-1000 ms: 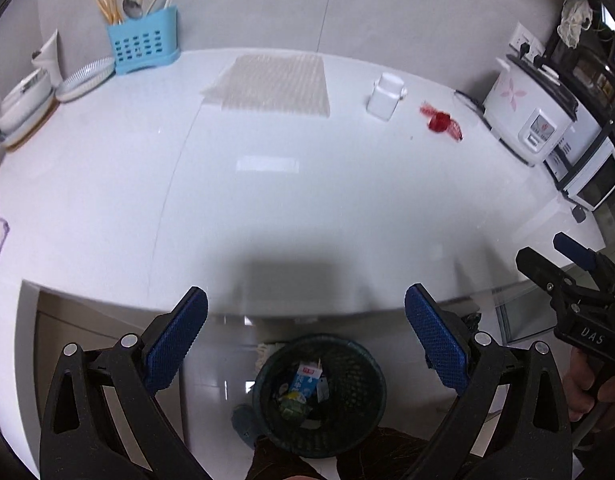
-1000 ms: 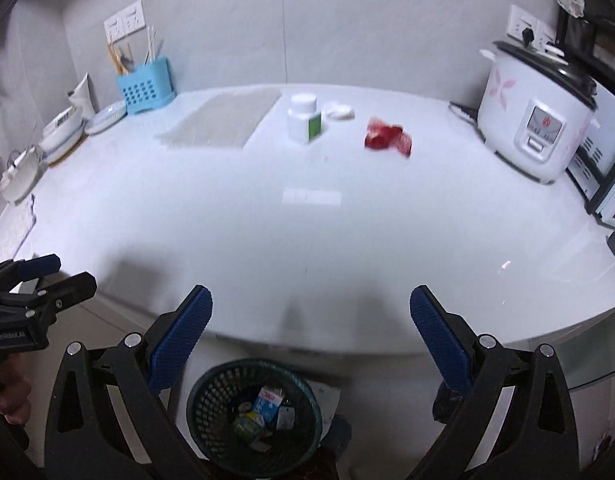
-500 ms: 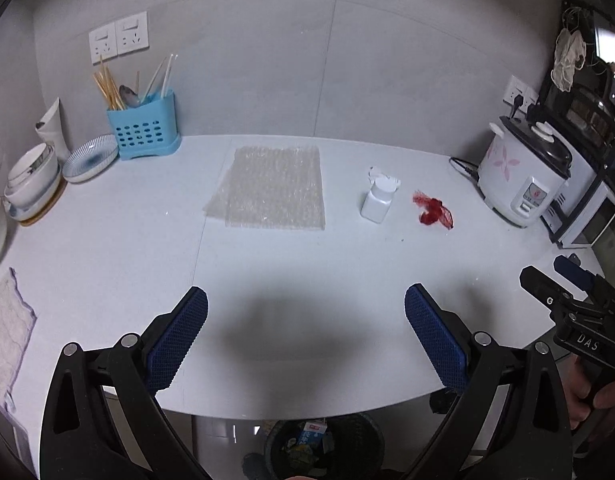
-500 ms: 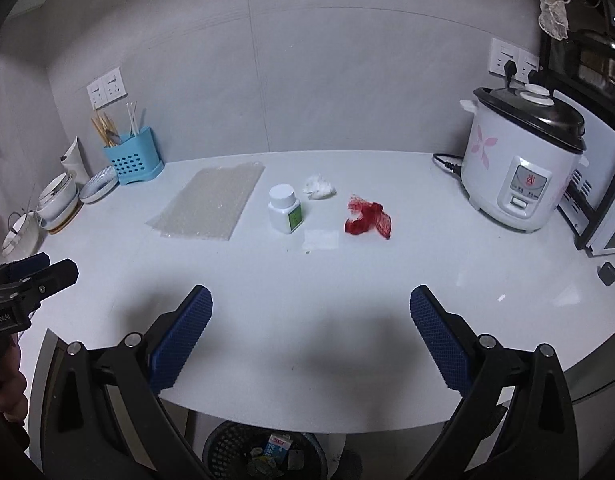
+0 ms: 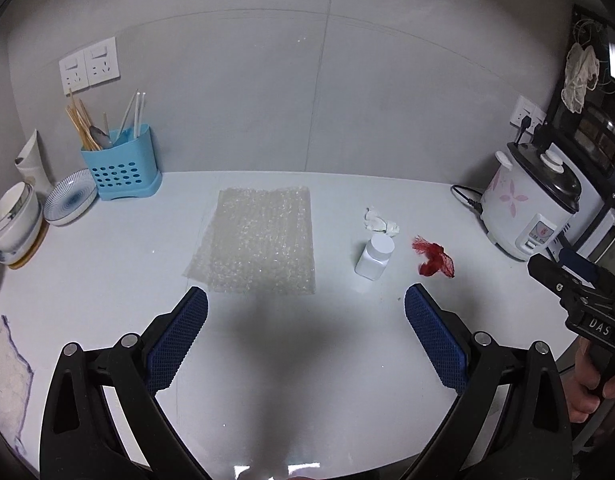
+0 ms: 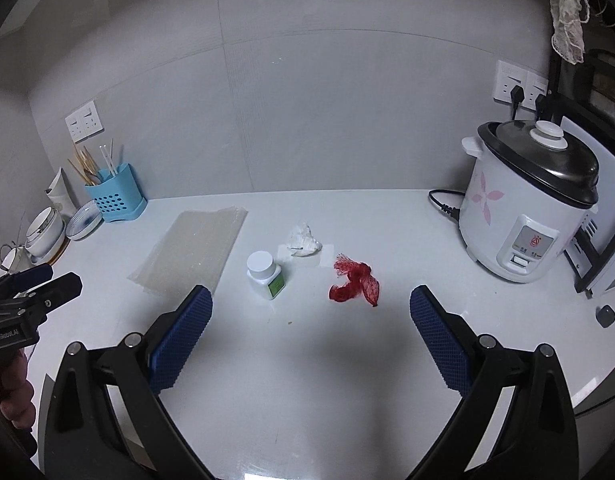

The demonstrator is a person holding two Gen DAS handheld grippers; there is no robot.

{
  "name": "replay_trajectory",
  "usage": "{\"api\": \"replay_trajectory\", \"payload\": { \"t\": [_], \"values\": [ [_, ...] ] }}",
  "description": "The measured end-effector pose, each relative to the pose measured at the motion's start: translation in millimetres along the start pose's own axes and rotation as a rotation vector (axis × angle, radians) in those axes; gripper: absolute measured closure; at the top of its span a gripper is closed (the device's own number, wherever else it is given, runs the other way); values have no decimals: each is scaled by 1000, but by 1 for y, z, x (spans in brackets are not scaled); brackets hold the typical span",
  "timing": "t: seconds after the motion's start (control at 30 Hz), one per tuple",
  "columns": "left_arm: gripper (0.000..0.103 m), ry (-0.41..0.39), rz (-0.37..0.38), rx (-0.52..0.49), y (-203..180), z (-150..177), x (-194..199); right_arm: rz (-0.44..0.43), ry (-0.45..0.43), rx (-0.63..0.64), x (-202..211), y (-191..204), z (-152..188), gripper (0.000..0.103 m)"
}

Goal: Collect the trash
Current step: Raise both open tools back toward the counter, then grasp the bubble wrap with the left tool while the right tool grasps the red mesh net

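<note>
On the white counter [image 5: 107,288] lie a sheet of bubble wrap [image 5: 259,240], a white pill bottle [image 5: 374,257], a crumpled white tissue [image 5: 381,222] and a red mesh net [image 5: 433,258]. In the right wrist view the bubble wrap [image 6: 191,248], bottle [image 6: 265,274], tissue [image 6: 304,239] and red net [image 6: 355,284] lie ahead. My left gripper [image 5: 306,340] is open and empty, above the counter's near part. My right gripper [image 6: 311,342] is open and empty, short of the red net. Each gripper shows at the other view's edge.
A blue utensil holder [image 5: 121,168], stacked bowls [image 5: 15,216] and a plate [image 5: 69,202] stand at the back left. A rice cooker [image 6: 527,204] with its cord stands at the right, a microwave beside it. A cloth [image 5: 7,380] lies at the near left edge.
Both grippers have tilted up and moved forward over the counter. The trash basket below the counter edge has dropped out of both views. Both stay open.
</note>
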State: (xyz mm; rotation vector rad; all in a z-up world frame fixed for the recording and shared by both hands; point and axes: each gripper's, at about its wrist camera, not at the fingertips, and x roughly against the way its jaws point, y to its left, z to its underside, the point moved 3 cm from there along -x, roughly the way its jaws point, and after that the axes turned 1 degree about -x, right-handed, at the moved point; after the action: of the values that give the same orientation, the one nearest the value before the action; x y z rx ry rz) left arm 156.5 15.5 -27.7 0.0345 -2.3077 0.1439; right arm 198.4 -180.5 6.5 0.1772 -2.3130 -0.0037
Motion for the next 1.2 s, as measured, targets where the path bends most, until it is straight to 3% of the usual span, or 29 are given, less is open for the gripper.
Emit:
{"api": "replay_trajectory", "payload": {
  "t": [0.77,1.2],
  "values": [
    [7,186,-32,-9,10,-34,-199,59,253,-15,-178,-45,0,8],
    [11,308,-76,3,20,-37,-279,83,357,-12,-239,-58,9,17]
  ]
}}
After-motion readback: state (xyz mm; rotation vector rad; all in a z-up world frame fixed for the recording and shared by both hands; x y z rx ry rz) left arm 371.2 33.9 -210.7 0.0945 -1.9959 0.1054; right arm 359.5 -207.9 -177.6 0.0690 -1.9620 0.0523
